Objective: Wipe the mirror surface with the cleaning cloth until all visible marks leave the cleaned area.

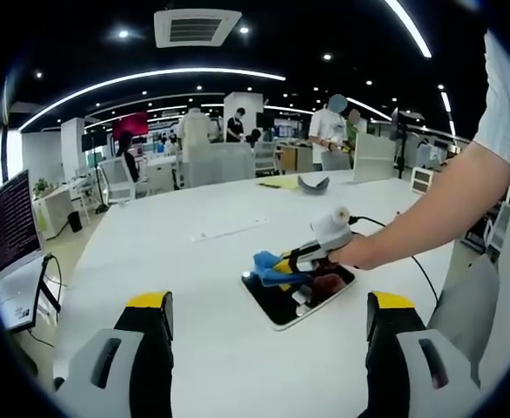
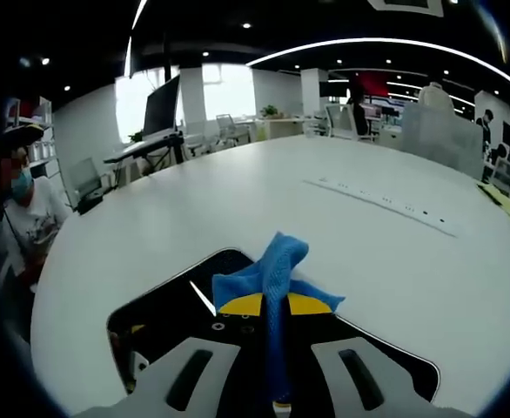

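An open office surrounds a broad white bench (image 1: 194, 261), with a monitor (image 1: 11, 222) at its edge and people standing beyond. Mid-bench lies the dark mirror (image 1: 277, 306). The right tongs (image 2: 274, 305) are clamped on the blue cleaning cloth (image 2: 268, 274), pressed on the glass. The left tongs (image 1: 268, 326) hang apart, clear.

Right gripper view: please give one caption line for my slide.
Right tongs press a blue cloth onto the dark mirror.
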Motion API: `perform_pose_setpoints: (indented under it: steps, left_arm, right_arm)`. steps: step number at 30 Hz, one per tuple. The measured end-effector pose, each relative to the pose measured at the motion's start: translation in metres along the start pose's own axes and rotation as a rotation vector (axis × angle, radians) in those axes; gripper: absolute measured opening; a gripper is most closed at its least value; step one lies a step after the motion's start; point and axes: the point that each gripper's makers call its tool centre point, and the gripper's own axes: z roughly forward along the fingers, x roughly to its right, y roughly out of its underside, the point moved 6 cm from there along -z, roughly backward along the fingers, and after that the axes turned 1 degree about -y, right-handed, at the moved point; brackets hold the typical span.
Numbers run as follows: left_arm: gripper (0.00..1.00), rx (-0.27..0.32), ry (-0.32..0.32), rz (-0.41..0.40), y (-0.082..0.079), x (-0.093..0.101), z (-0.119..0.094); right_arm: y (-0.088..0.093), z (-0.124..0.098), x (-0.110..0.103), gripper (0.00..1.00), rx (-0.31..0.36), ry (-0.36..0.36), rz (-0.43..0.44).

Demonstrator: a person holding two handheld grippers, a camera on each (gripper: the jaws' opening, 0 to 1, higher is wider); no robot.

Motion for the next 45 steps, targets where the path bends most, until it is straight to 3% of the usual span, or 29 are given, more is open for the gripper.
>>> perform_pose_setpoints:
  steps: [27, 45]
  left_arm:
    - [0.92, 0.008, 0.046, 0.043, -0.011, 0.011, -0.002]
    - [0.92, -0.001, 0.078, 0.076, -0.013, 0.022, 0.009]
  right_arm:
    - [0.021, -0.038, 0.021, 0.03, -0.004, 0.085, 0.024]
    - [0.035, -0.059, 0.038, 0.03, 0.006, 0.135, 0.036]
